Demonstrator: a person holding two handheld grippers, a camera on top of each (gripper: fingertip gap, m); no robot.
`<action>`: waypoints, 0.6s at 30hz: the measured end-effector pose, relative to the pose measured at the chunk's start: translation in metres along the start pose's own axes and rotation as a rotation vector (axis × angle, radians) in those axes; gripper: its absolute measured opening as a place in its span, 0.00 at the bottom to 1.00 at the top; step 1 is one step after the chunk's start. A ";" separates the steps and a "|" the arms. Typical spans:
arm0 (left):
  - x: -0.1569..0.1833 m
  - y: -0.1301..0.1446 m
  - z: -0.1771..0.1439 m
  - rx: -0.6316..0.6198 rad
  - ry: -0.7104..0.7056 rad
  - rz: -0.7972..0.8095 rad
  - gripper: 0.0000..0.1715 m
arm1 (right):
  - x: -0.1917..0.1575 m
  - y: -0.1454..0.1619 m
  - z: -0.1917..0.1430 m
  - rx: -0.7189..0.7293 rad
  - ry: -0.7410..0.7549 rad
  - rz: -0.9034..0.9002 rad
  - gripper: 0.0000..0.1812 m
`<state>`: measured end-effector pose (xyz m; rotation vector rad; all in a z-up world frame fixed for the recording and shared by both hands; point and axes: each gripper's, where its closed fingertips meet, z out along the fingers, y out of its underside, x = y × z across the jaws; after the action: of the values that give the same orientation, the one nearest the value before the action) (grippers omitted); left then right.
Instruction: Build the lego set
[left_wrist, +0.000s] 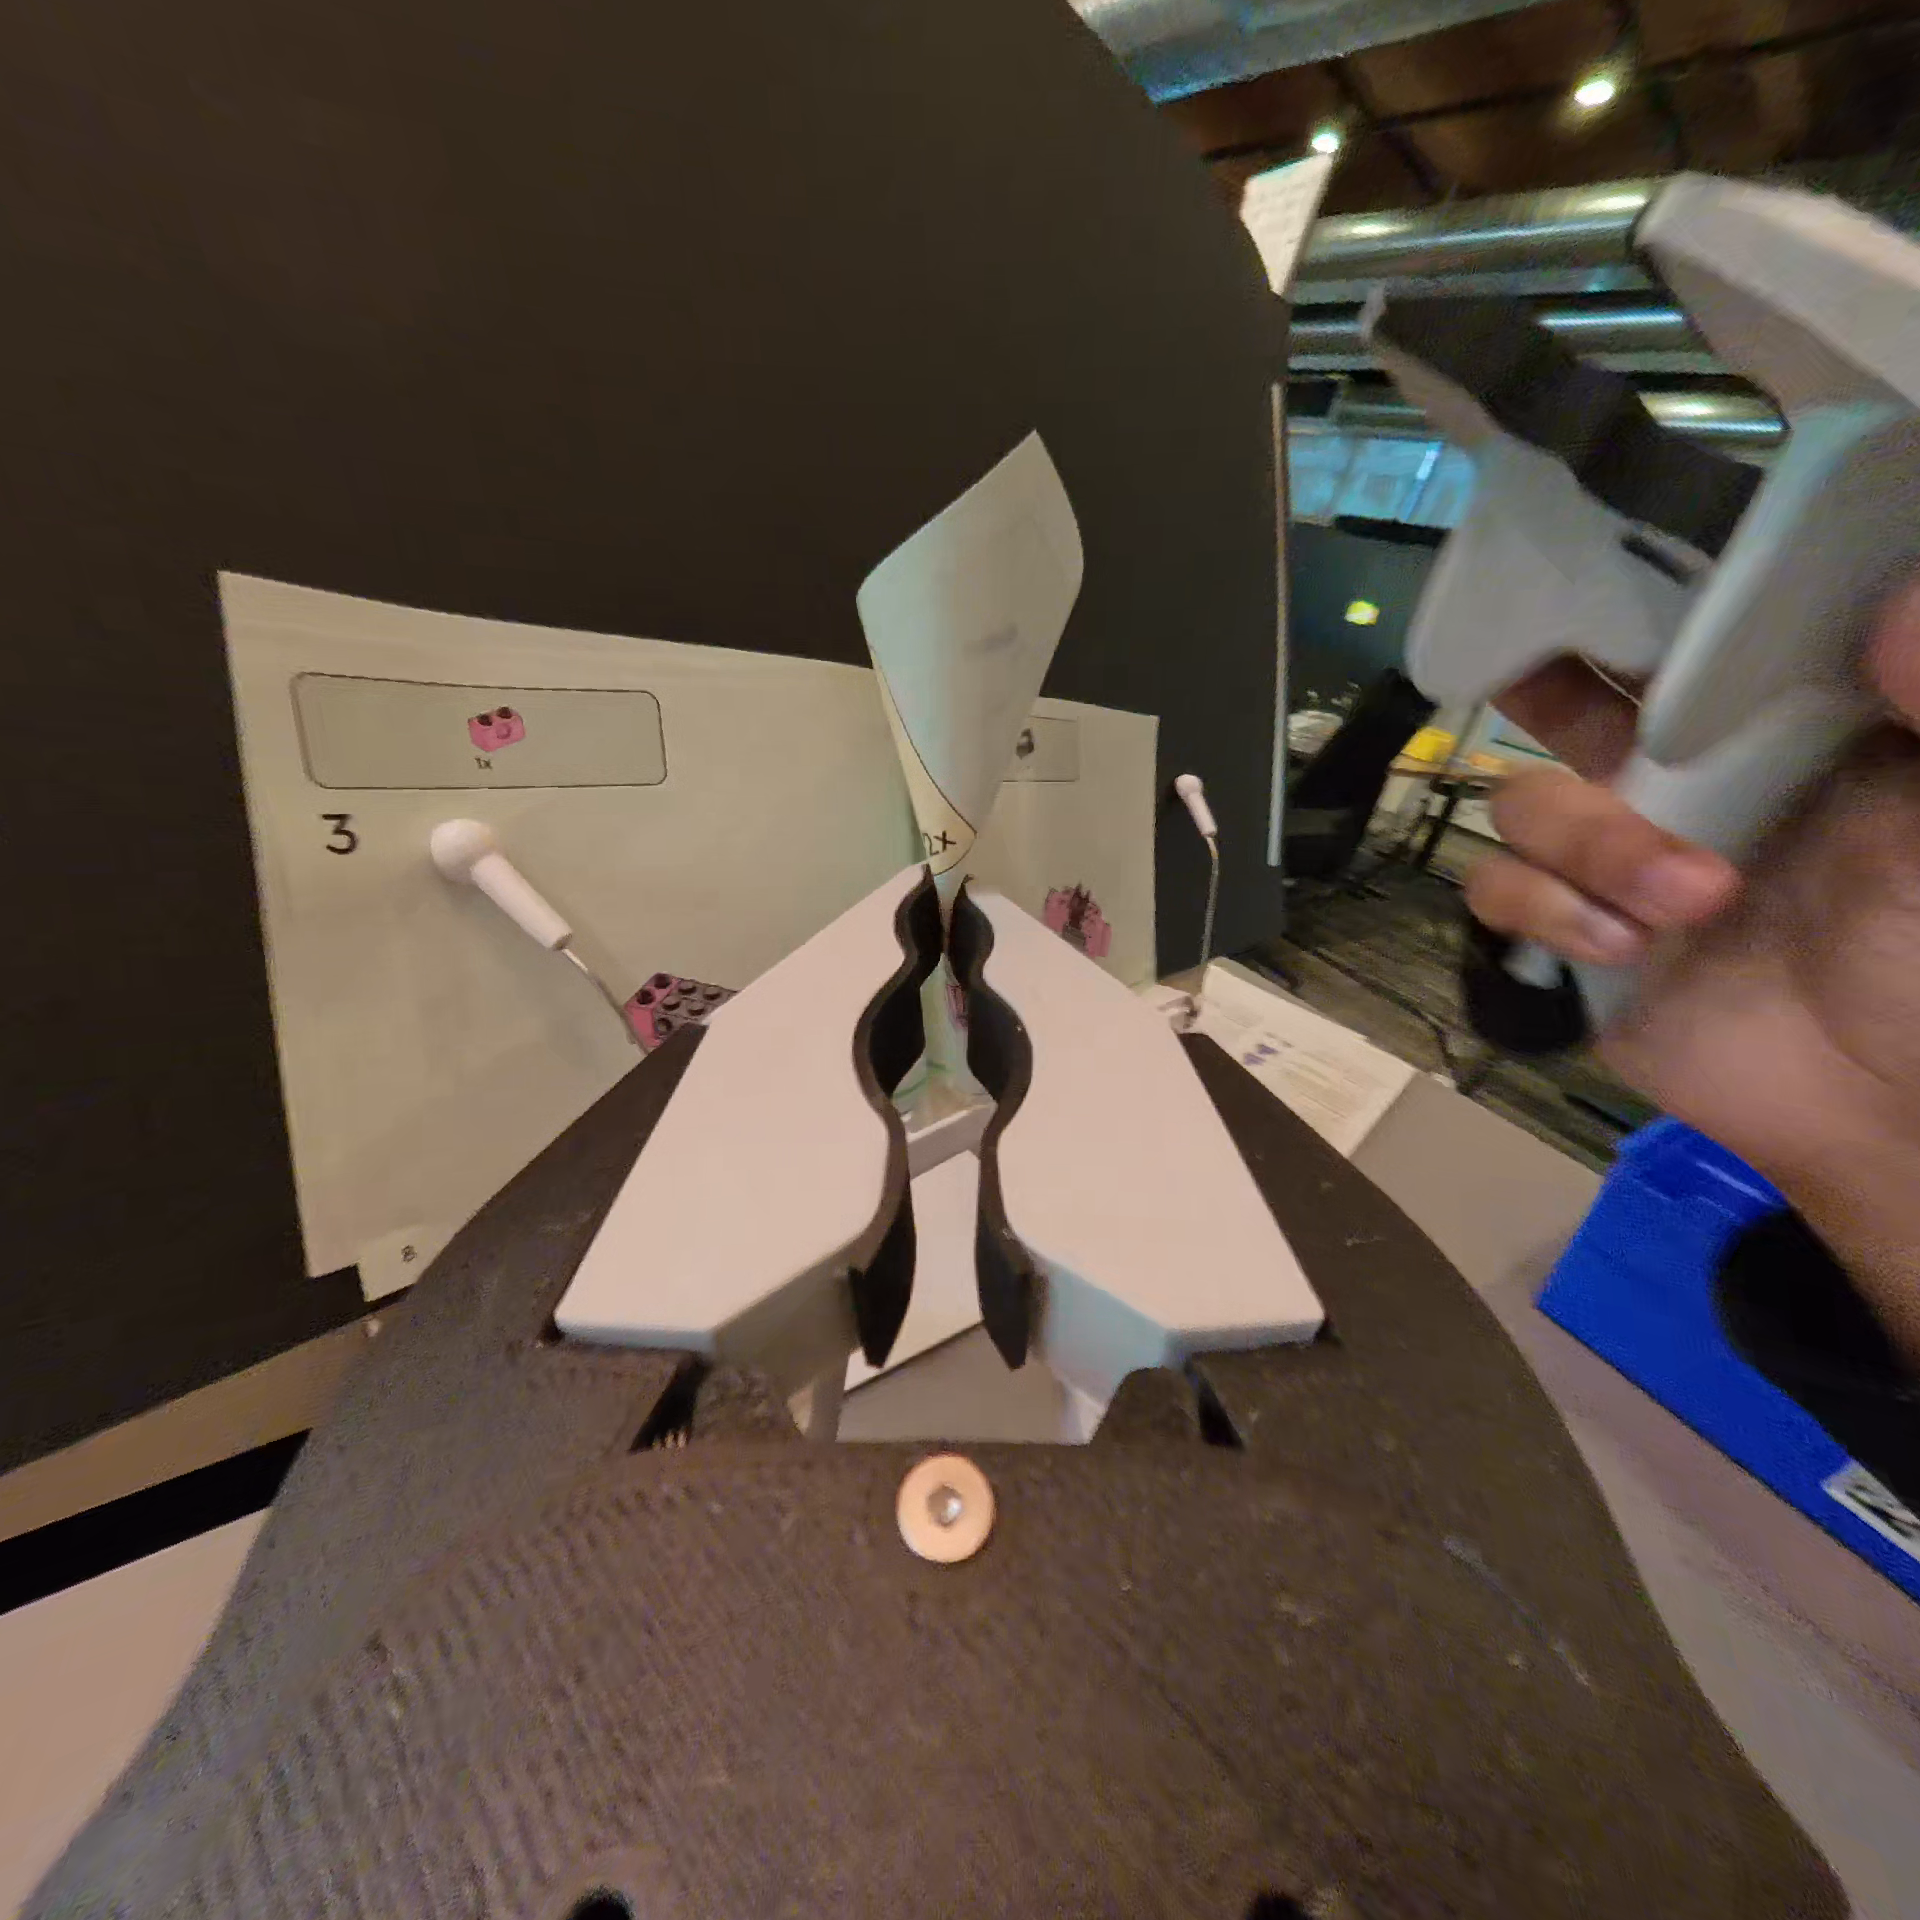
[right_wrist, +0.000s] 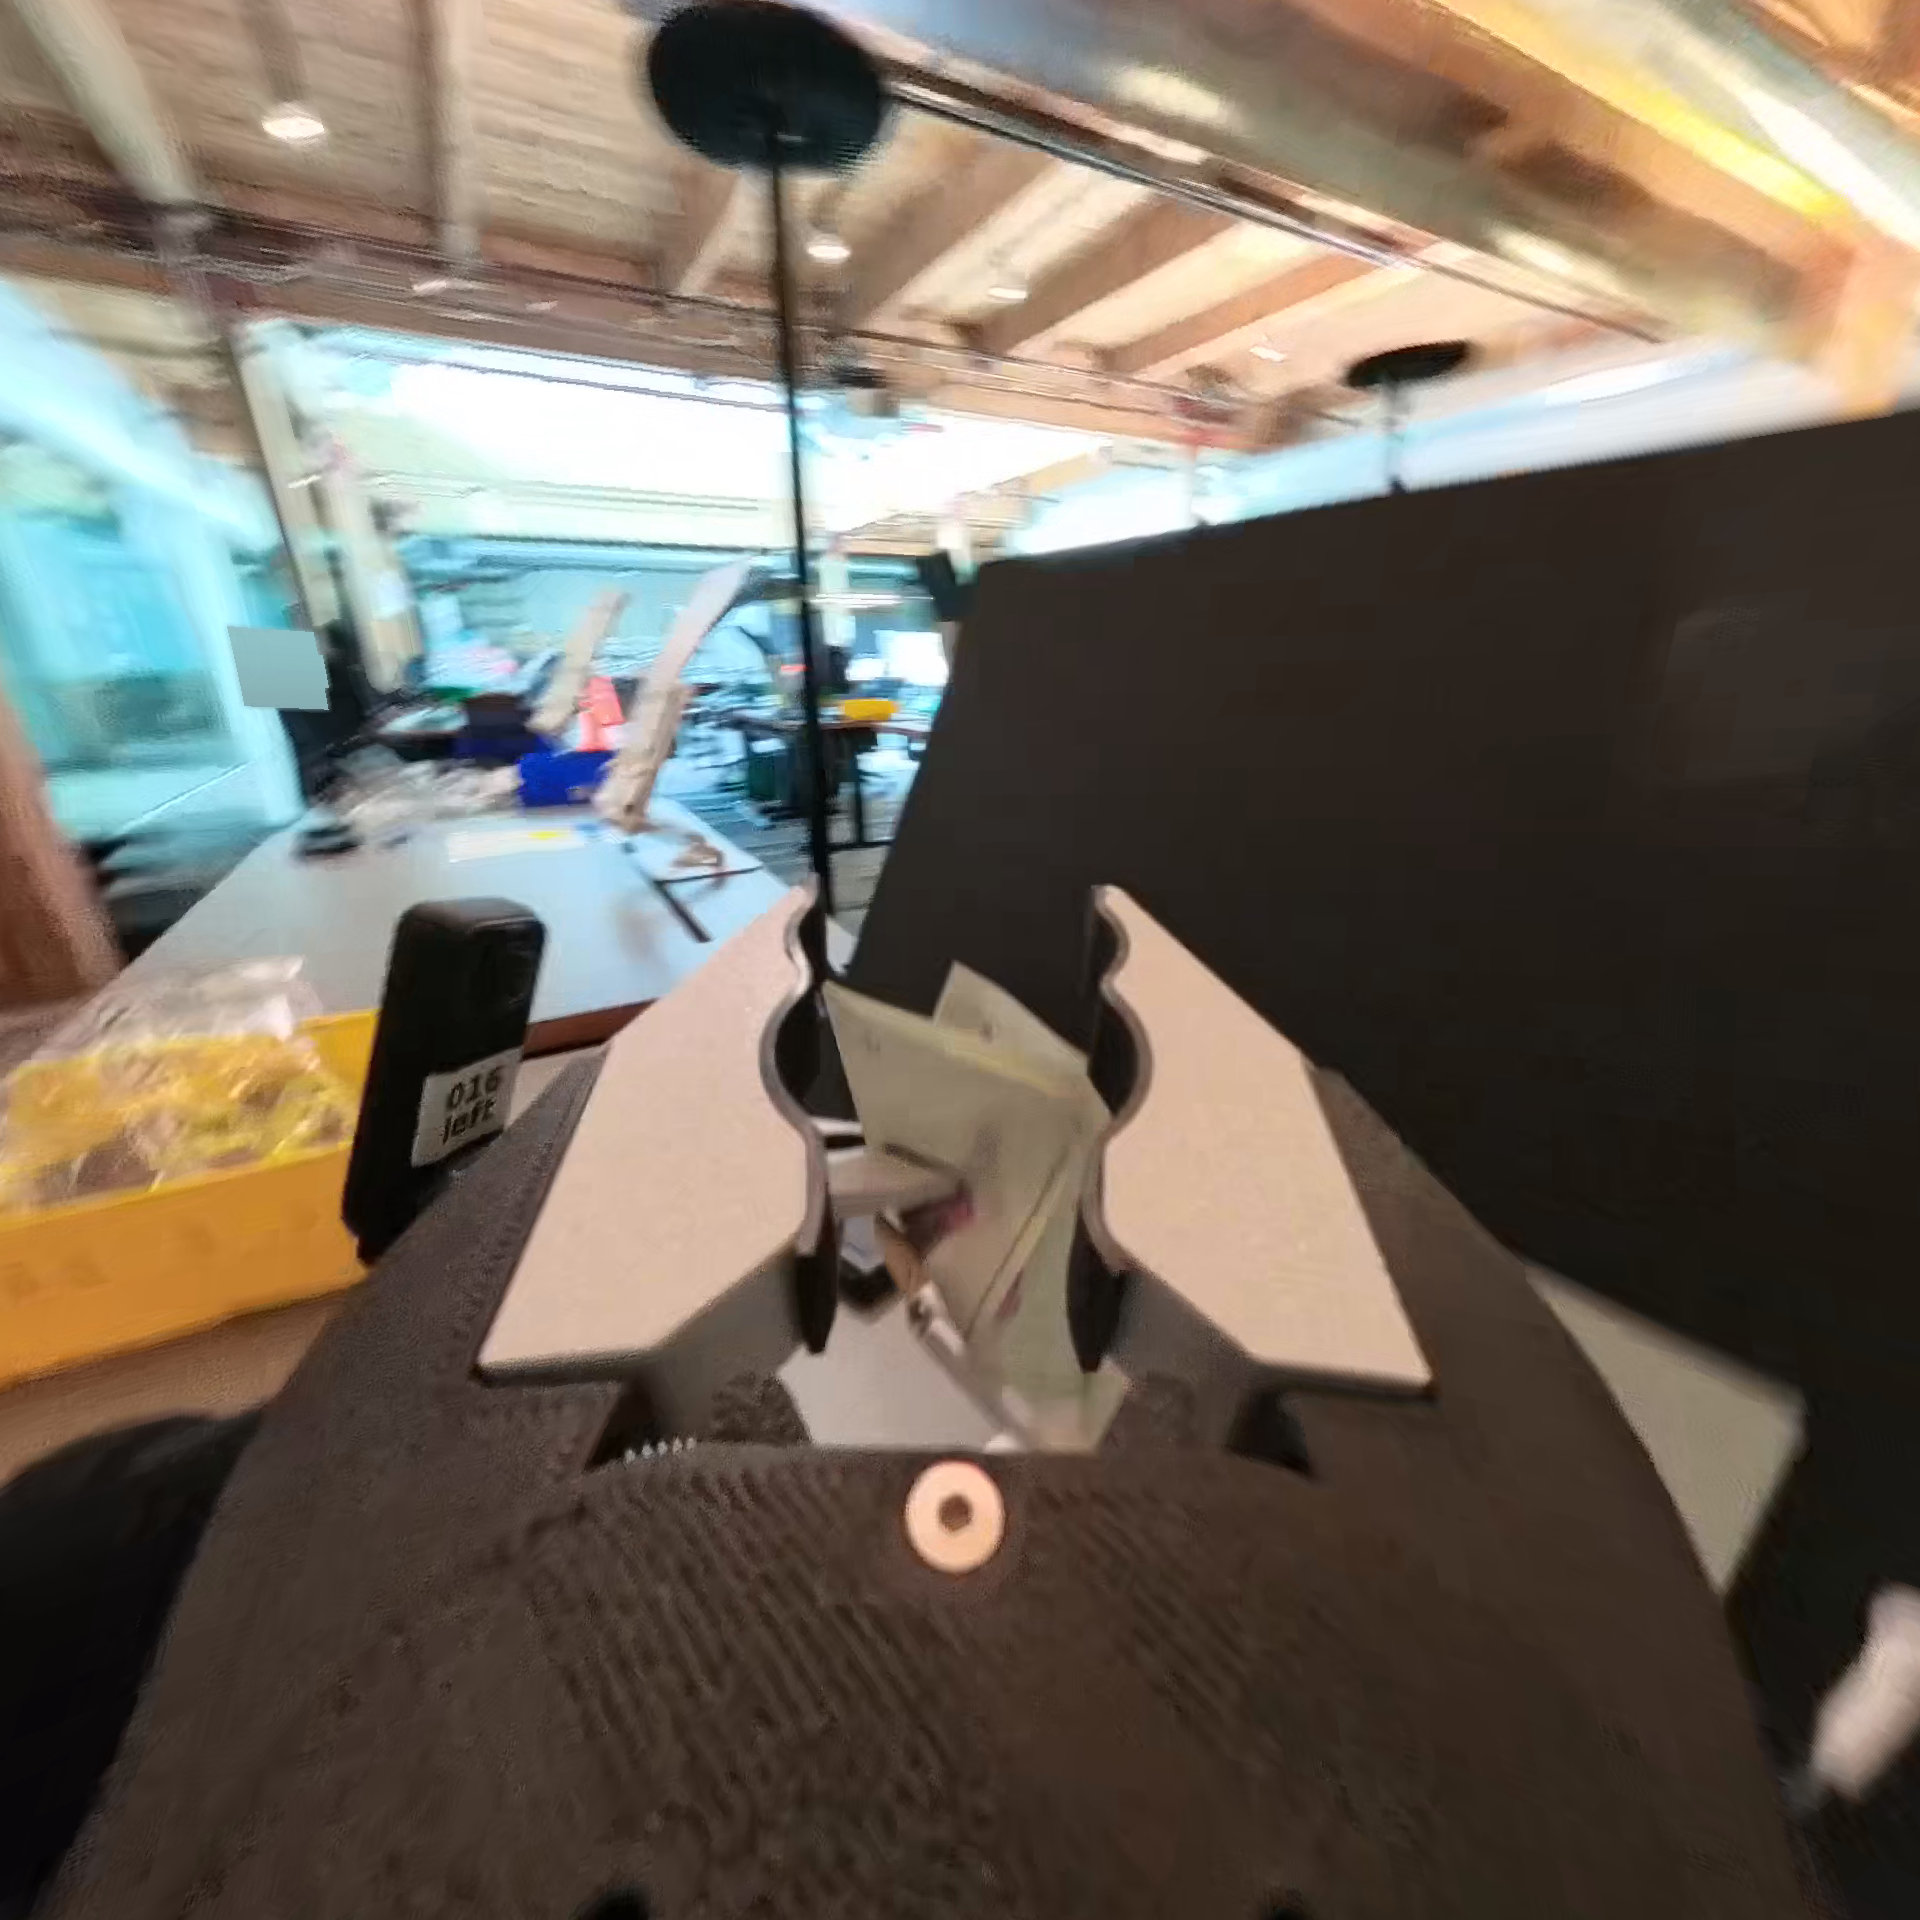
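Observation:
An instruction booklet (left_wrist: 520, 935) stands open against a black board (left_wrist: 623, 312), with pink bricks drawn on its pages. White-tipped wire pegs (left_wrist: 488, 862) hold its pages. My left gripper (left_wrist: 943, 894) is shut on the lower edge of one page (left_wrist: 977, 644), which curls upward above the fingertips. My right gripper (right_wrist: 956, 904) is open and empty, and the booklet (right_wrist: 987, 1091) shows farther off between its fingers. In the left wrist view a hand (left_wrist: 1662, 935) holds the blurred right gripper at the upper right. No loose bricks show.
A blue bin (left_wrist: 1662, 1299) sits on the table at the right. A yellow bin (right_wrist: 156, 1247) with clear bags stands at the left in the right wrist view, beside a black labelled device (right_wrist: 447, 1060). The black board (right_wrist: 1455, 831) fills the right side. Tip to tip, the grippers are about 12 centimetres apart.

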<state>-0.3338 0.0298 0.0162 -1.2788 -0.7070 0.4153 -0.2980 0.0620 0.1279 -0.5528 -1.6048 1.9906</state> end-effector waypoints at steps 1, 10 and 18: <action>0.002 0.001 0.001 -0.018 0.036 -0.019 0.00 | -0.002 -0.005 0.010 -0.012 -0.098 -0.040 0.26; 0.012 0.003 0.000 -0.086 0.186 0.065 0.00 | 0.003 0.047 0.045 -0.721 -0.521 -0.341 0.17; 0.003 0.004 0.001 -0.112 0.120 0.146 0.00 | -0.004 0.102 0.027 -1.213 -0.656 -0.559 0.19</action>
<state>-0.3325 0.0336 0.0133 -1.4540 -0.5432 0.4179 -0.3253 0.0220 0.0342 0.2278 -2.8896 0.6202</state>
